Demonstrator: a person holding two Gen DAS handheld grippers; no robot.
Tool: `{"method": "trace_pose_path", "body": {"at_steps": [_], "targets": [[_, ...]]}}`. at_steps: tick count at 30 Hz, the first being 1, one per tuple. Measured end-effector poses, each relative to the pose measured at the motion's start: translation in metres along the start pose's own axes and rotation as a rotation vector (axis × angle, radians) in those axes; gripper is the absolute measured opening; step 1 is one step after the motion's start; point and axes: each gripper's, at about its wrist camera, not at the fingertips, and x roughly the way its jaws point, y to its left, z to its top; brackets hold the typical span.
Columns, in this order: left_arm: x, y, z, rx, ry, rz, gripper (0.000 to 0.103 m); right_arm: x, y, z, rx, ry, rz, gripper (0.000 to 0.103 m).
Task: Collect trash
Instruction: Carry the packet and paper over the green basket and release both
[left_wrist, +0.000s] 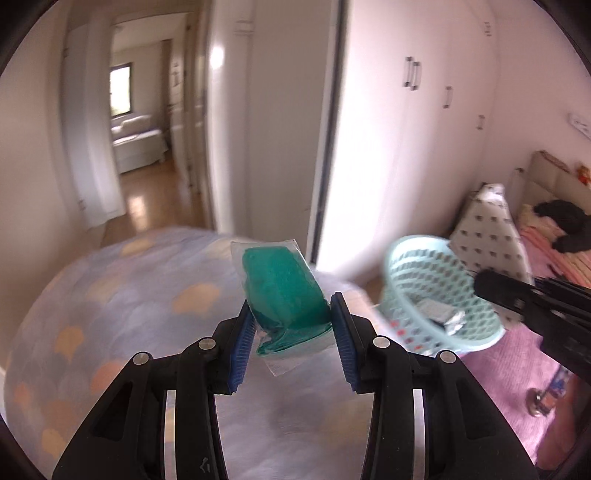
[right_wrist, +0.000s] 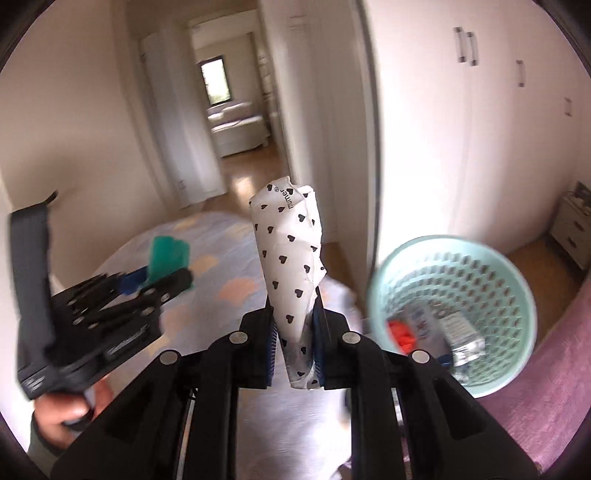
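Observation:
My left gripper (left_wrist: 291, 317) is shut on a green packet in clear wrap (left_wrist: 282, 291) and holds it in the air over a pastel rug. It also shows in the right wrist view (right_wrist: 168, 278) with the green packet (right_wrist: 168, 256). My right gripper (right_wrist: 293, 325) is shut on a crumpled white wrapper with black hearts (right_wrist: 291, 258). A mint mesh trash basket (left_wrist: 436, 291) stands to the right of both grippers; in the right wrist view the basket (right_wrist: 454, 310) holds several wrappers and an orange scrap.
A round pastel rug (left_wrist: 129, 302) covers the wood floor. A pink bed (left_wrist: 524, 350) with a spotted pillow (left_wrist: 491, 229) lies at the right. White wardrobe doors (left_wrist: 424, 129) stand behind the basket. An open doorway (right_wrist: 236, 122) leads to a hallway.

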Motion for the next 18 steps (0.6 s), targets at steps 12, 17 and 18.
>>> {"method": "trace_pose_path", "body": {"at_steps": [12,17,18], "targets": [[0.047,-0.092,0.052,0.052,0.037,-0.327,0.039,0.023,-0.106,0.032,0.194,-0.012,-0.227,0.014],[0.087,-0.111,0.055,0.045,0.112,-0.377,0.039,0.053,-0.143,0.028,0.284,0.063,-0.244,0.015],[0.093,-0.114,0.054,0.052,0.120,-0.375,0.039,0.060,-0.151,0.025,0.305,0.077,-0.253,0.015]]}}
